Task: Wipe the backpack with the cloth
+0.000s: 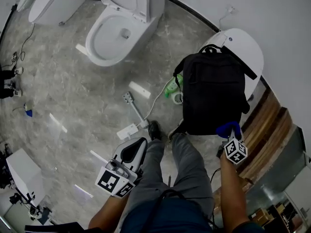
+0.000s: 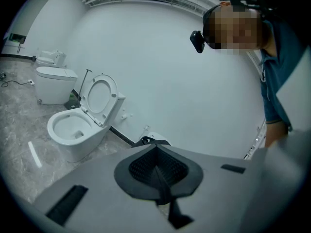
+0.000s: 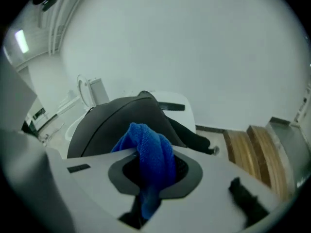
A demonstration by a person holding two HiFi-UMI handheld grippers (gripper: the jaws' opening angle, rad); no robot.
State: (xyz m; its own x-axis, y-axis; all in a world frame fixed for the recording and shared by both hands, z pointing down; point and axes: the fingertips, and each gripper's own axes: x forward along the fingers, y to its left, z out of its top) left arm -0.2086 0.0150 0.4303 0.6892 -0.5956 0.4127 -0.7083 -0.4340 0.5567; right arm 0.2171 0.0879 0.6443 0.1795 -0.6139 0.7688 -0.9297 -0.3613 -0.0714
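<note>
In the head view the backpack lies on a shut toilet, our right gripper at its near edge; the left gripper view shows our left gripper closed on nothing; the right gripper view shows the cloth pinched, so we press it flat and sweep evenly.

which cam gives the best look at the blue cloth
The right gripper view: the cloth sits large and centred, pinched in the right tool. The head view shows only a small blue tuft at the bottom of the backpack. The left gripper view shows none of it.
</note>
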